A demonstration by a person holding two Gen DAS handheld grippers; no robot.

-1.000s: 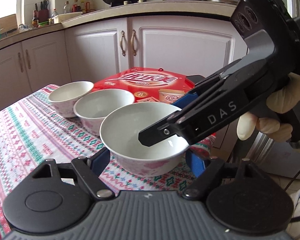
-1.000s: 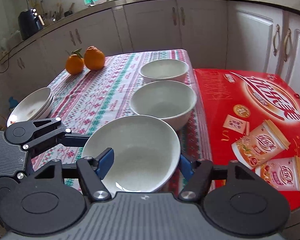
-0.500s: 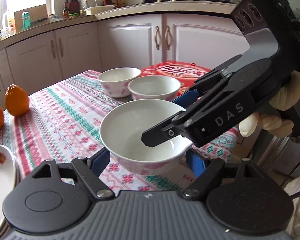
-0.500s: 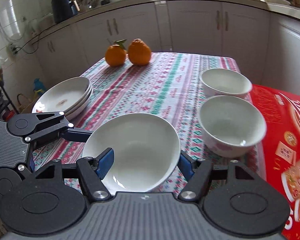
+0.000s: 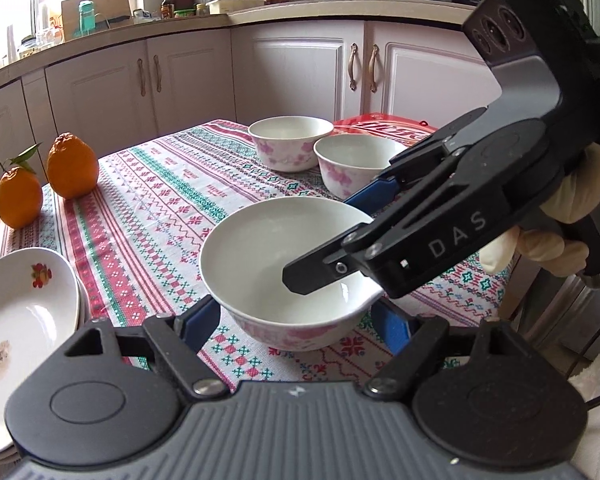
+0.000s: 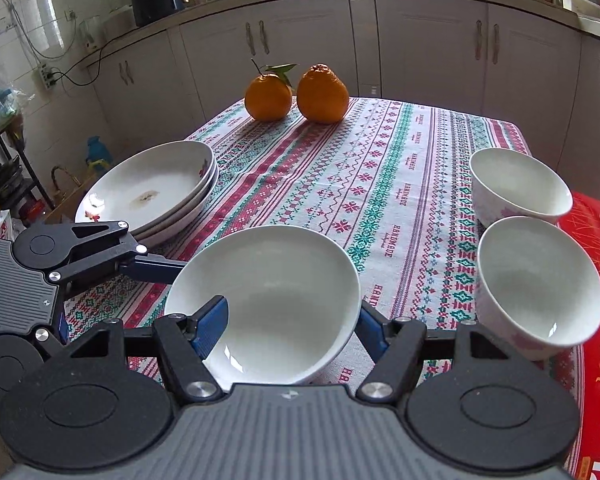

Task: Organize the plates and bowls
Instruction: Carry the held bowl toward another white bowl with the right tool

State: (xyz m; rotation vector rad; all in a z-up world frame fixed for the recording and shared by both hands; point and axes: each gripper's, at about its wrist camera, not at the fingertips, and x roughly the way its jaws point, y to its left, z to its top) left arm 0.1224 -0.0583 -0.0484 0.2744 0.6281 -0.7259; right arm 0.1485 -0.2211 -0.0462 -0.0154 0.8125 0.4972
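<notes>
1. Large bowl (image 6: 268, 300): we carry it above the tabletop (image 6: 380, 184), over the near edge of the patterned cloth, with two smaller bowls to the right and a stack of plates (image 6: 152, 188) to the left in the right wrist view.
2. Right claw (image 6: 288, 320): clenched on the large bowl. One blue finger lies inside the basin against the wall and the other outside, so the rim is pinched and the bowl hangs level.
3. Left claw (image 5: 296, 316): grasping the same bowl from the opposite side, its blue fingers hugging the outer wall at either flank. We judge the double hold shares the weight and stops the bowl from swinging.
4. Look of the large bowl: glossy white inside, empty, a pink floral print on the outer wall, a small foot at the base, with no chips that we can see.
5. Smaller bowls: far bowl (image 6: 520, 184) and near bowl (image 6: 540, 280) stand side by side, just apart, by the red box (image 6: 596, 264); they share the white glaze and pink print.
6. Plates: stacked at the left edge, the top one marked by a brownish smear. We judge like is being grouped with like.
7. Two oranges (image 6: 296, 94): at the far edge, well apart from the crockery.
</notes>
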